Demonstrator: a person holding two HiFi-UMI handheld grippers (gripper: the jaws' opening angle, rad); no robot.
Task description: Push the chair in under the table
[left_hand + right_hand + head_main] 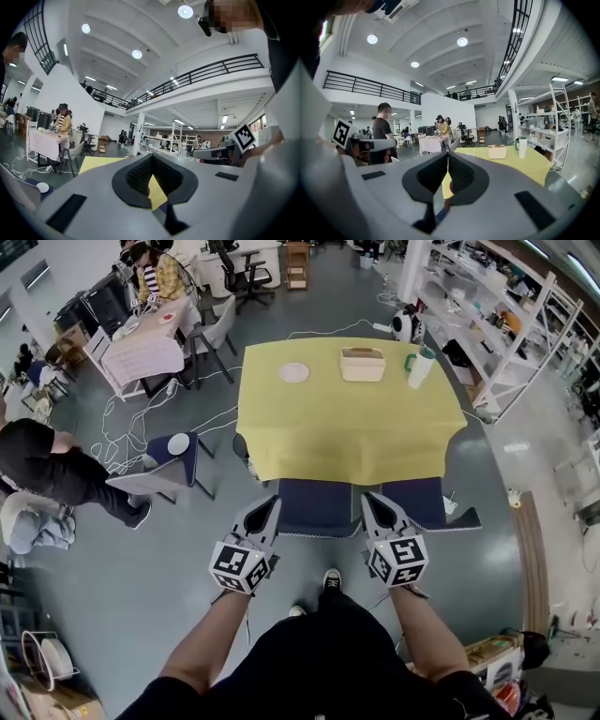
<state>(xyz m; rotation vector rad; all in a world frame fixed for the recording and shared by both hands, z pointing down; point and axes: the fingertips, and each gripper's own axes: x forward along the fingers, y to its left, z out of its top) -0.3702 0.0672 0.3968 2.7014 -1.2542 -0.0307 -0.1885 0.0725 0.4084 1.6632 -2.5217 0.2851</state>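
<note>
Grey floor (pixel 187 615) lies all round the person's feet. Dead ahead at 12 o'clock stands the blue chair (pixel 317 507), its back toward the person and its front edge tucked beneath the hanging hem of the yellow cloth. A second blue chair (pixel 427 505) sits just beside it at 1 o'clock. Beyond them is the table (pixel 347 432), draped in that yellow cloth. Toward its far edge are a white plate (pixel 293 372) at 11 o'clock, a cream box (pixel 363 365) at 12 and a white bottle with a green top (pixel 420 368) at 1. Out at 10 o'clock another chair (pixel 173 457) carries a pale disc, with white cables (pixel 122 432) looping over the floor near it. Farther off is a second table under a white cloth (pixel 142 351), and open shelving (pixel 487 324) runs along at 2 o'clock. The left gripper (pixel 270 504) reaches to the chair back's left corner with its jaws closed and nothing between them. The right gripper (pixel 372 500) reaches to the right corner, likewise closed and empty. Both tips lie against the top edge of the backrest in the head view, though firm contact cannot be confirmed.
</note>
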